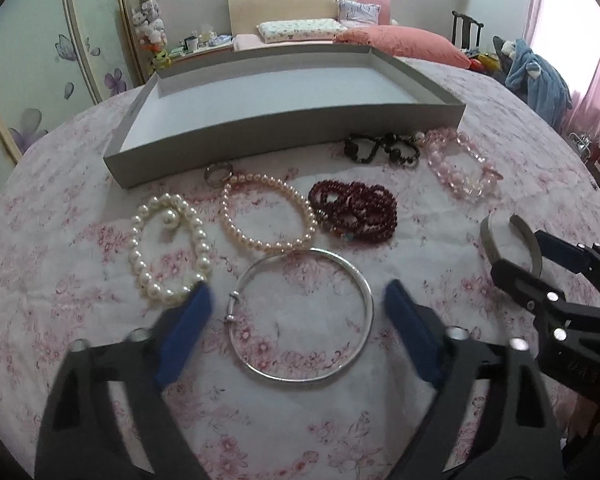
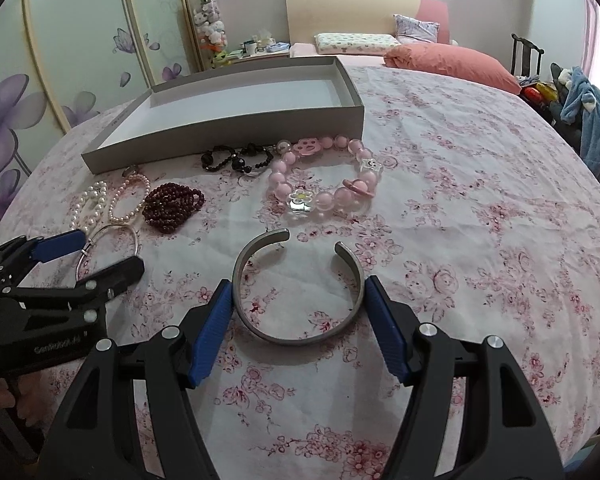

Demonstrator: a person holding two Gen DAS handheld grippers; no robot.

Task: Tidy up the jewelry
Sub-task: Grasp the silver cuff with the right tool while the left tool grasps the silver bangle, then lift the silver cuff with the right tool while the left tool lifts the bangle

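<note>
Now | left gripper [image 1: 298, 316] jaws released astride silver bangle [image 1: 300, 316] | right gripper [image 2: 298, 308] clenching cuff [image 2: 300, 338]

The left gripper [image 1: 298, 312] is angled downward with its blue pads spread apart. The right gripper [image 2: 298, 312] is likewise tilted down, jaws held wide.

Both my wrist cameras look steeply down past my fingers [image 1: 188, 332] at the bed [image 2: 480, 208], close in; both share the grey tray [image 1: 284, 128] beyond, probably the same jewelry.
</note>
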